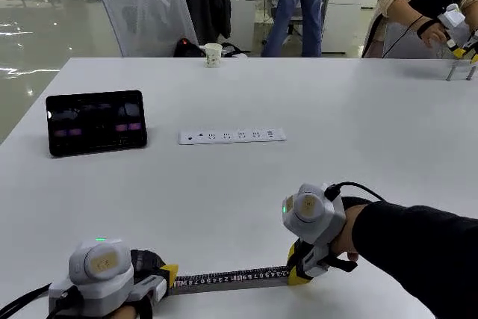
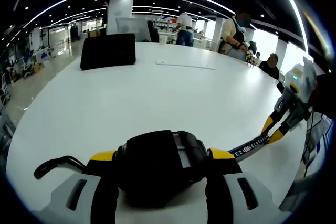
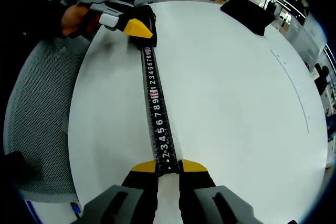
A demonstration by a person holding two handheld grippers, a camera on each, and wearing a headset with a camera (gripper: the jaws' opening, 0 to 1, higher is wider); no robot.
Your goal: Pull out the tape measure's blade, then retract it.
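The left hand-held gripper [image 2: 163, 155], at the bottom centre of its view, clamps the tape measure case [image 2: 157, 174], likely to anchor it. The right hand-held gripper [image 3: 168, 167] pinches the blade [image 3: 156, 103] tip, so the blade lies stretched flat along the counter [image 3: 220, 77].

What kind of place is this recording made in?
Most likely an open-plan office or lab: a large white table with a power strip, a mesh office chair, and rows of white desks behind.
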